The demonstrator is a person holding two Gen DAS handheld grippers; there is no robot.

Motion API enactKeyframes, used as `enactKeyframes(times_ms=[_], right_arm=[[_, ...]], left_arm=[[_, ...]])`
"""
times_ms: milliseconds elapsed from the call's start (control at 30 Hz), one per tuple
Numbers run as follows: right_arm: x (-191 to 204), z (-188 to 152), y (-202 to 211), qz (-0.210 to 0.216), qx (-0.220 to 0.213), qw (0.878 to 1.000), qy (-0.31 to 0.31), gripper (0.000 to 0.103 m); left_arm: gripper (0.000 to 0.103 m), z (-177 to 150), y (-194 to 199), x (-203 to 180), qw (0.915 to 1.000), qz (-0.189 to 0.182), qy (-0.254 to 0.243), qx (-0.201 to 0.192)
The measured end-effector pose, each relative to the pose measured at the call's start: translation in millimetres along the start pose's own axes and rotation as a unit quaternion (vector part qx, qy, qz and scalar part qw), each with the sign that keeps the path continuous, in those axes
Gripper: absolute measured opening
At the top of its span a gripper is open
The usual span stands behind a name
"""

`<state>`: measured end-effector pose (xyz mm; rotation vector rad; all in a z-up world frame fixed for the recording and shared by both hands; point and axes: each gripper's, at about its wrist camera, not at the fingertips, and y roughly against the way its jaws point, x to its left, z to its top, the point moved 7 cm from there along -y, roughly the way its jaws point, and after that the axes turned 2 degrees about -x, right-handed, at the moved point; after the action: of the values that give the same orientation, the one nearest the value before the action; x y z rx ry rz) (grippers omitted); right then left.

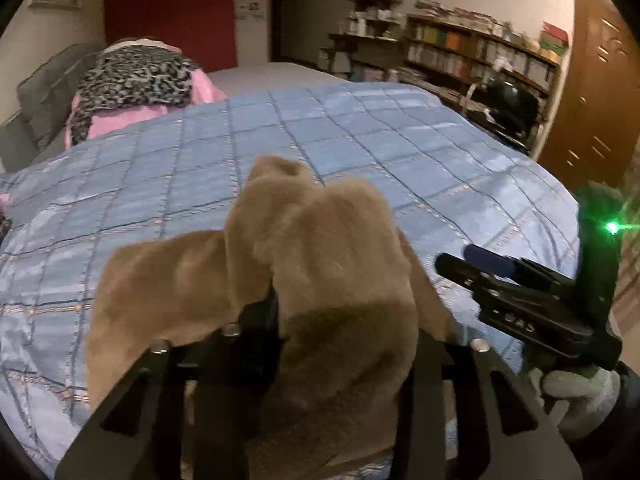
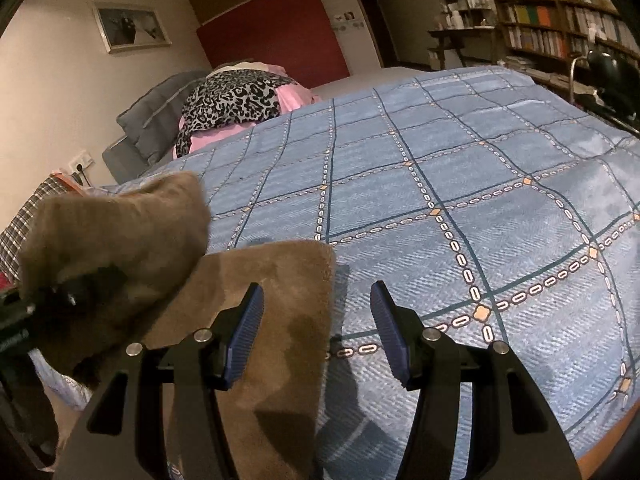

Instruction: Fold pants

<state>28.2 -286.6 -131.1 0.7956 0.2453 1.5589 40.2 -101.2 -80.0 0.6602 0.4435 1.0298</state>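
The brown fleece pants (image 1: 320,264) lie bunched at the near edge of the bed with the blue checked cover (image 1: 360,132). My left gripper (image 1: 276,304) is shut on a fold of the pants, which drapes over its fingers and hides the tips. In the right wrist view the pants (image 2: 272,280) lie flat at the lower left, with the raised fold (image 2: 120,224) held by the left gripper (image 2: 68,292). My right gripper (image 2: 316,312) is open and empty, its left finger over the pants' right edge. It also shows in the left wrist view (image 1: 480,268).
A pile of pink and leopard-print clothes (image 2: 236,100) sits at the far left of the bed beside grey pillows (image 2: 160,96). Bookshelves (image 2: 560,28) stand along the far right wall. A black desk lamp (image 2: 608,68) is beside the bed's right edge.
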Motion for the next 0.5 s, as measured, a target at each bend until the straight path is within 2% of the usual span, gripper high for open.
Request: enactKeyframes(times_ms=[67,167,333,433,500], right_arm=[[-3.7,-1.7,-0.3,0.000,0.002,1.000,-0.006,0.056],[-8.5,-4.9,-0.9,0.005,0.008,1.000,-0.016,0.056],[-16.6,-7.8,-1.8,0.015,0.016,0.999,-0.040,0.056],[-20.0,-5.9,1.8,0.027,0.016,0.998,-0.056,0.056],[-18.0,-4.5,5.0,0.041,0.016,0.997,-0.061,0.056]], left_arm=[[0.050,-1.8,-0.9,-10.8,0.9998,-0.021,-0.006,0.003],[0.055,-2.5,-0.3,-25.5,0.9983,-0.058,-0.005,0.004],[0.056,-1.5,16.4,-57.1,0.9879,-0.153,-0.025,-0.008],[0.056,2.1,23.1,-59.6,0.9845,-0.174,-0.021,-0.013],[0.056,7.1,26.8,-49.5,0.9855,-0.168,-0.011,-0.018]])
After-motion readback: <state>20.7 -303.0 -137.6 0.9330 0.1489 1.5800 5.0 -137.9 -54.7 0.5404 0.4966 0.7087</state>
